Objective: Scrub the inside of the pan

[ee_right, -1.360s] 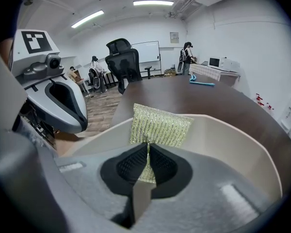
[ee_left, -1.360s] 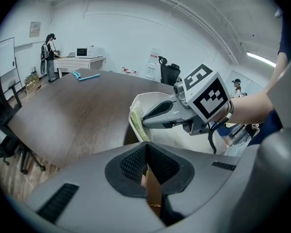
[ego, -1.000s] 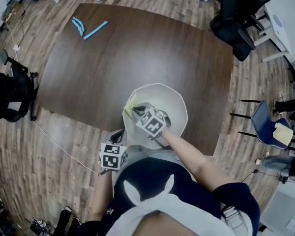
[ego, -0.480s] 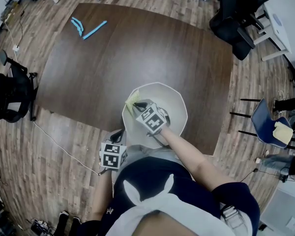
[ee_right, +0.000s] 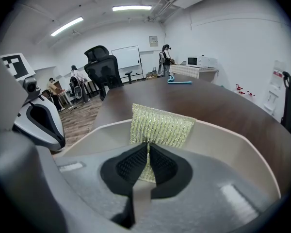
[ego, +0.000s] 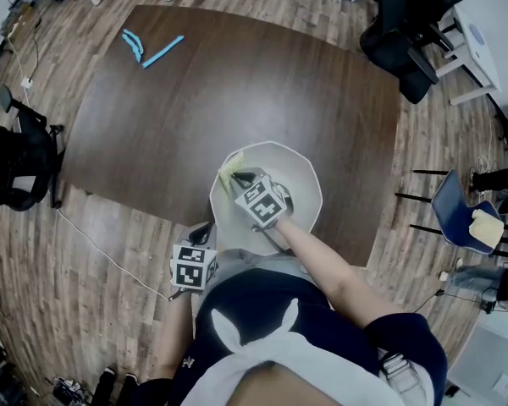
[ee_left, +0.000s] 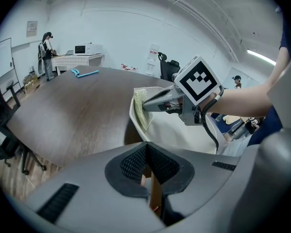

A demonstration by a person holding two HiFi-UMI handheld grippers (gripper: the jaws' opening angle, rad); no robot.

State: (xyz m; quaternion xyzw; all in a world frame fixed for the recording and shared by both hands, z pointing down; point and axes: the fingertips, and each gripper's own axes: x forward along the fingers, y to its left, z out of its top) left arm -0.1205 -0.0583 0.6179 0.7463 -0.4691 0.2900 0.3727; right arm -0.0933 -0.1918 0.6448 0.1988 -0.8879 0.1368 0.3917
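The dark table (ego: 237,83) stretches ahead of both tongs. The pale pan (ego: 300,180) sits at its near edge, under the right tongs (ee_right: 148,152) and just ahead of the left tongs (ee_left: 147,154), which are clamped on what looks like the pan's wooden handle (ee_left: 154,194). The right tongs pinch the green sponge (ee_right: 161,125) at their tips and have just slid it slightly further along the pan's left wall while the pan stayed put, so scrubbing seems well under way.
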